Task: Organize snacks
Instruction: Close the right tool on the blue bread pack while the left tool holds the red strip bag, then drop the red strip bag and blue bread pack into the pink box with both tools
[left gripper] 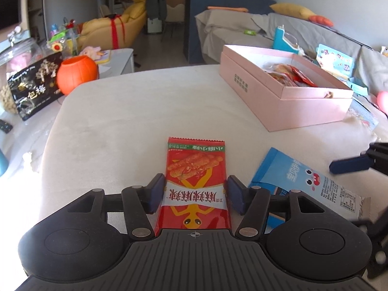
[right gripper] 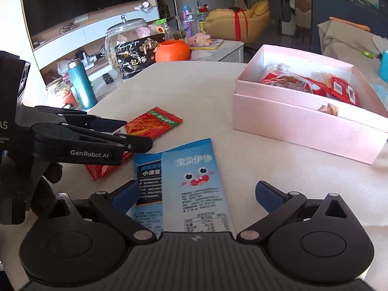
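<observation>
A red snack packet (left gripper: 196,181) lies flat on the pale table (left gripper: 135,111), and also shows in the right wrist view (right gripper: 150,125). My left gripper (left gripper: 196,194) has its blue pads at both long edges of the packet; I cannot tell whether they squeeze it. Two light blue snack packets (right gripper: 194,184) lie side by side to its right. My right gripper (right gripper: 196,194) is open around them, just above the table. A pink box (right gripper: 310,118) holding several red snacks stands at the far right.
A black snack bag (right gripper: 135,58), an orange pumpkin pot (right gripper: 172,51), a glass jar (right gripper: 123,36) and a teal bottle (right gripper: 81,84) stand beyond the table's left edge. A grey sofa (left gripper: 278,31) lies behind the box.
</observation>
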`<state>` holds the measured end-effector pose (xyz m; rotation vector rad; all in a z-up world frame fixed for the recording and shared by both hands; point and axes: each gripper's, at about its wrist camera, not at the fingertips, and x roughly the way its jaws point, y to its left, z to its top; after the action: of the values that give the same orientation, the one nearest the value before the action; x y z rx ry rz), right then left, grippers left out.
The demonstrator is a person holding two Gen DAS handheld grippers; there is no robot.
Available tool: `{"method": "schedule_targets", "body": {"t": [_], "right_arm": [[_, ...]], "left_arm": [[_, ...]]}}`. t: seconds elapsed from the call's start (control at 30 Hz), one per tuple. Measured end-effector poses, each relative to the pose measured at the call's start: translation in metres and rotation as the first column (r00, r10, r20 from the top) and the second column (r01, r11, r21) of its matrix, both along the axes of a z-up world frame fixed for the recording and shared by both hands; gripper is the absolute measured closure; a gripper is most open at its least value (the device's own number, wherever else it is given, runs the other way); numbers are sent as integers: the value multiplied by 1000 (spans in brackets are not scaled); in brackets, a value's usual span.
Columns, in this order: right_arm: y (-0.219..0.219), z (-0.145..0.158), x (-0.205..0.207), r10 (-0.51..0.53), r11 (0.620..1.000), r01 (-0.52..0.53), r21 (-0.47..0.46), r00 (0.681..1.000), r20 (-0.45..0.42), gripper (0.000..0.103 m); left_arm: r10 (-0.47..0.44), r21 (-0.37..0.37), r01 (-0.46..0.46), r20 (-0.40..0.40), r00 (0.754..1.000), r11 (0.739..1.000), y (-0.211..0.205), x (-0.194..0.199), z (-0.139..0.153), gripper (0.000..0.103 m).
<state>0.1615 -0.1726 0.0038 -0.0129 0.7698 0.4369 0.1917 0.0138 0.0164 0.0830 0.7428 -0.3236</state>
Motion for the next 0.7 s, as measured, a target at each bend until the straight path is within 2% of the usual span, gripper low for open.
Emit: {"method": "schedule_targets", "body": {"t": [0.07,0.13,0.2,0.23,0.27,0.43,0.53,0.6,0.67,0.7], "right_arm": [[5,0,1,40,999,-39,33,998,-41,1],[17,-1,1,42,999,-42,12,998,-40,1],[28,-3,-1,43,997,-43,-65,999,-7,8],[31,-2,-2,39,994,-39,-102,999,7,18],[29,0,-4,45,991,-43,-128,999,12,19],[-5,19,-18,-14,985,26,-169,998,67,23],[-30,34,-29,-70,985,86,-152,992,104,23],[-48,45,-37,-117,981,135,-136,984,134,23],[-64,54,-44,-164,976,184,-117,973,161,23],[-72,59,-46,-185,973,205,-103,967,174,23]], "left_arm": [[3,4,-3,0,1000,1000,-2,2,0,40],[0,19,0,3,1000,1000,-5,4,-1,40],[-11,26,11,-4,1000,1000,-5,4,0,40],[-19,28,19,-9,1000,999,-4,4,1,40],[-26,32,26,-12,1000,999,-4,4,1,40],[-22,31,23,-16,1000,999,-5,4,1,40],[-26,27,26,-18,1000,999,-3,3,1,40],[-20,-23,20,-30,999,1000,2,-1,5,52],[-59,-168,54,-25,998,984,10,-11,19,52],[-63,-196,62,5,998,979,10,-16,28,52]]}}
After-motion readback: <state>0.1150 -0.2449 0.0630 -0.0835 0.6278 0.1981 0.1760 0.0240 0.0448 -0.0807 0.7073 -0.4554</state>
